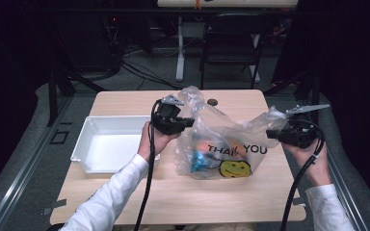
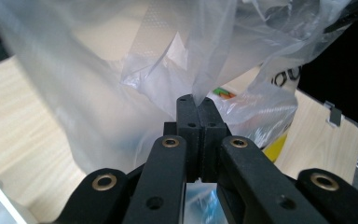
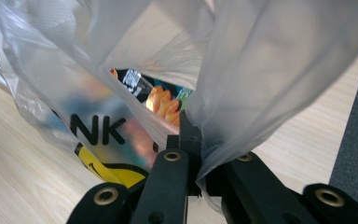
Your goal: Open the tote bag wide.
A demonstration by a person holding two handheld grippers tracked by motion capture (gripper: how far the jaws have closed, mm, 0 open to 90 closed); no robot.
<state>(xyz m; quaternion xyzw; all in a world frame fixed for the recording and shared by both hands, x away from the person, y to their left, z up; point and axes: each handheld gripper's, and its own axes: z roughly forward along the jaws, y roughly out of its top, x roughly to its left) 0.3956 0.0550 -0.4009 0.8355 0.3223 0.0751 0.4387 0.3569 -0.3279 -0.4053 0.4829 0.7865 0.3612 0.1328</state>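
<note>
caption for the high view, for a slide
Two grippers, left and right, pinch the handles of a plastic bag beside a white tray.

The plastic bag (image 1: 221, 144) stands on the table (image 1: 173, 192) between the two tongs, its one handle pinched in the left gripper (image 1: 189, 121) at its left upper edge and its other handle pinched in the right gripper (image 1: 271, 133) at its right upper edge. Inside the bag, below and between the tongs, lie packets (image 3: 161, 100), resting on the bag's bottom against the tabletop. A tray (image 1: 89, 139) lies on the table just left of the left gripper, and a small round thing (image 1: 212, 102) lies on the table behind the bag, beyond both tongs.
</note>
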